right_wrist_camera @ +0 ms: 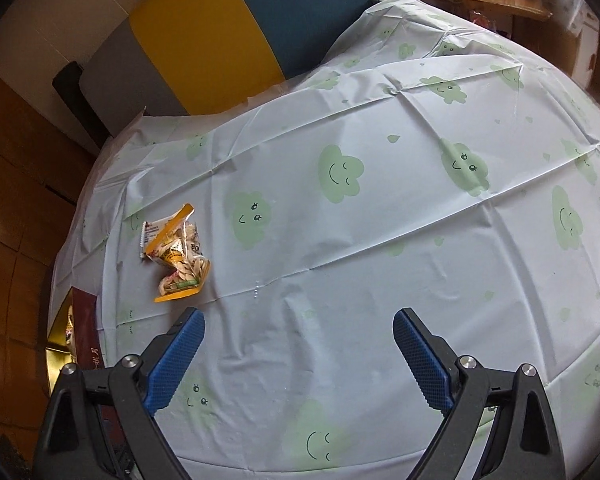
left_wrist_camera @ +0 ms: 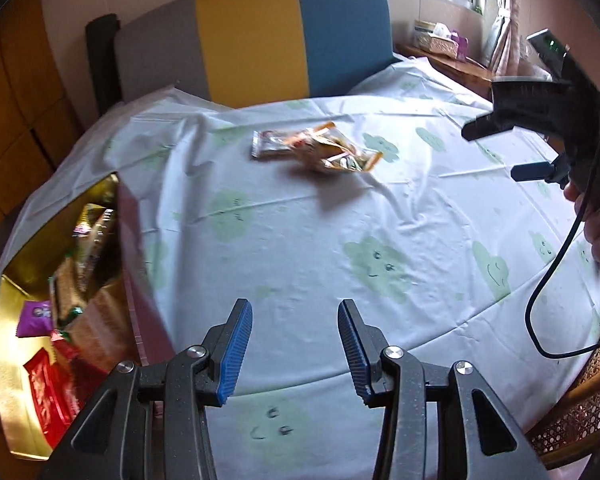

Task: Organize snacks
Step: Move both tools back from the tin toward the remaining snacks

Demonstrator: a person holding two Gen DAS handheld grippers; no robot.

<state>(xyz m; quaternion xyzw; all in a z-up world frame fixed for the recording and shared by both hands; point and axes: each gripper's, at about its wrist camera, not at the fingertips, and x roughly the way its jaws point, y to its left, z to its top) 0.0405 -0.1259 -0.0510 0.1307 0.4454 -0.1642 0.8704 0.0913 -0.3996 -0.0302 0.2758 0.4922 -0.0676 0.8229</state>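
Both grippers, left (left_wrist_camera: 296,350) and right (right_wrist_camera: 298,356), spread, empty. Next: grasp snack packets (right_wrist_camera: 176,256), move to box (left_wrist_camera: 8,280).

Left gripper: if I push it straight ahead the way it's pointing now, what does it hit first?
Probably the snack packets, but depth is unclear. The left gripper is open, with only bare tablecloth between its fingers and them. The gold box sits off to the left of that line.
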